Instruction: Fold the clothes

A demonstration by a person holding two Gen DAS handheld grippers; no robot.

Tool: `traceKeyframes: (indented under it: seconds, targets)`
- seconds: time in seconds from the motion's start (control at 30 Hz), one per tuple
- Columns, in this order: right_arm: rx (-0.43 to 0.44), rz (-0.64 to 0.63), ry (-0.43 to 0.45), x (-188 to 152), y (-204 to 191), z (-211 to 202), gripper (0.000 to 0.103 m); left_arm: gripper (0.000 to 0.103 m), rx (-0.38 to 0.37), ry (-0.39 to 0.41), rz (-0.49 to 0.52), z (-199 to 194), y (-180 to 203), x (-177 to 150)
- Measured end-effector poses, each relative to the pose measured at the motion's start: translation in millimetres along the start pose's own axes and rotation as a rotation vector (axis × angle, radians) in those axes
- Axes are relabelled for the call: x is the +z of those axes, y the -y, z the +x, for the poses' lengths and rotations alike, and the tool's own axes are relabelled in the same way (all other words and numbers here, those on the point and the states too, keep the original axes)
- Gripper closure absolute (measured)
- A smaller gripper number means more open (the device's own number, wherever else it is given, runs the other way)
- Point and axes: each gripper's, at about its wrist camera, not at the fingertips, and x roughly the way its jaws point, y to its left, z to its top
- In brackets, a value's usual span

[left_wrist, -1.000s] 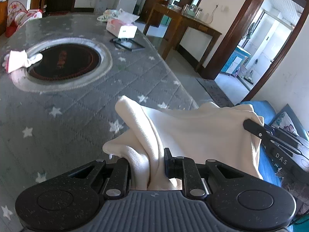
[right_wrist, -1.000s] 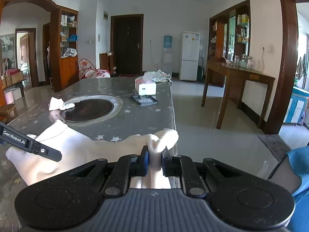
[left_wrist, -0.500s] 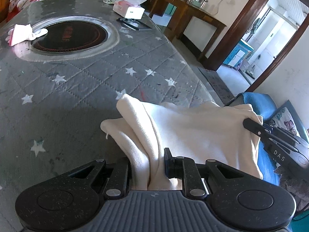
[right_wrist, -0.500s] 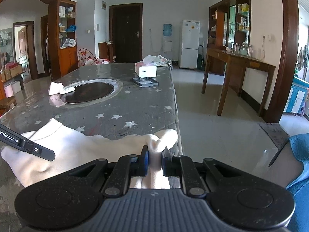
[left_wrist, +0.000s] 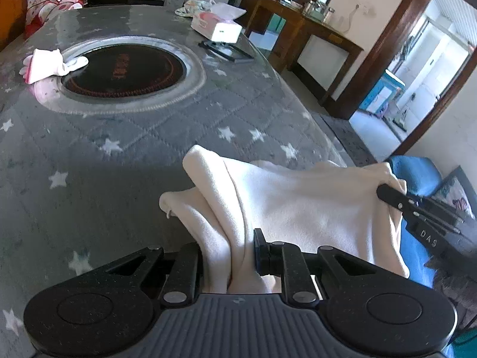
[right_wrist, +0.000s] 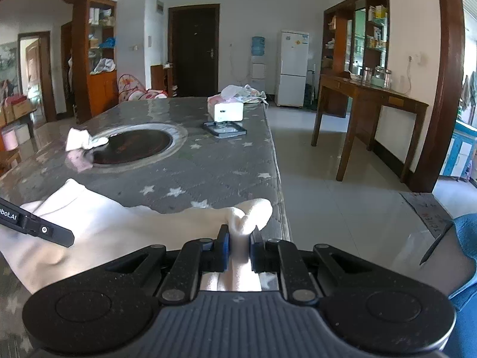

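The left gripper (left_wrist: 229, 256) has its fingers clamped on a thick bunch of the cream garment (left_wrist: 298, 203), low in the middle of the left wrist view. The right gripper (right_wrist: 240, 247) pinches a narrower fold of the same cloth between its fingers, low centre in the right wrist view. The garment is stretched between the two, its far folds over the near edge of the bench (left_wrist: 125, 161) at the lower right of the left view. The bench's right edge runs diagonally up that frame, with tiled floor (right_wrist: 342, 197) beyond it. Ahead of the cloth the grey star-patterned top lies bare up to the round dark cooktop (left_wrist: 125, 71) in the upper left. A small pink-and-white cloth (left_wrist: 47, 65) sits at the cooktop's left rim. A tissue box (left_wrist: 216, 26) and a flat dark tray (left_wrist: 228, 50) lie further back, near the right edge.
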Motion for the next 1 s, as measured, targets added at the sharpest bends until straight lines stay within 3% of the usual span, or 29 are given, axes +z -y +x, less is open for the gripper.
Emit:
traceKeyframes:
  seconds: [0.23, 0.63, 0.7, 0.83, 1.0]
  targets:
    - [-0.021, 0.008, -0.032, 4.8, 3.0, 28.9, 0.091, 0.079, 0.009, -0.031, -0.009, 15.4, -10.1, 10.4]
    - [-0.058, 0.005, -0.064, -5.8, 3.4, 37.8, 0.078, 0.049, 0.063, -0.024, 0.015, 15.9, -14.2, 3.5]
    - [-0.061, 0.005, -0.058, -5.1, 2.7, 35.4, 0.068, 0.043, 0.074, -0.021, 0.022, 15.0, -14.0, 1.9]
    - [-0.050, 0.003, -0.045, -5.5, 0.0, 25.4, 0.058, 0.034, 0.100, -0.014, 0.032, 12.6, -14.0, -1.1]
    - [-0.014, -0.022, -0.039, -8.4, -14.2, 12.6, 0.032, 0.023, 0.120, -0.007, 0.035, 8.9, -15.4, -7.0]
